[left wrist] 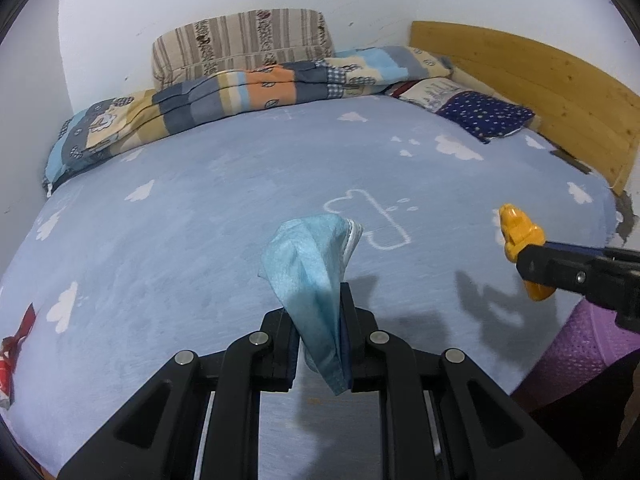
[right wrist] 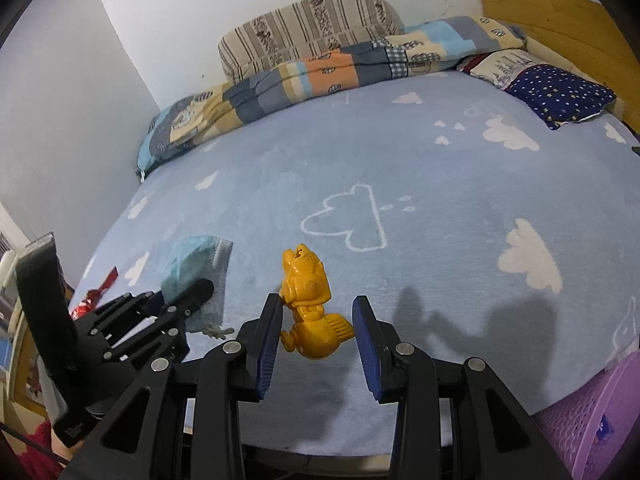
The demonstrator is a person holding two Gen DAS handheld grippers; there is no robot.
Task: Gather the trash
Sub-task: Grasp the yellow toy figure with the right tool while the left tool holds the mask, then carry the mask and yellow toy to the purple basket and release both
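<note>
Pinching a blue face mask [left wrist: 316, 280], the left gripper [left wrist: 320, 320] hangs above the bed [left wrist: 200, 200].

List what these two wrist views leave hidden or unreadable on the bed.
- Red wrapper: cut by the left wrist view's left edge; in the right wrist view the left gripper covers most of it.
- Purple basket: only a corner shows in either view, contents unseen.
- Blue face mask: lower end hidden between the jaws.
- Yellow toy: in the right wrist view, contact with the right pad is unclear.
</note>
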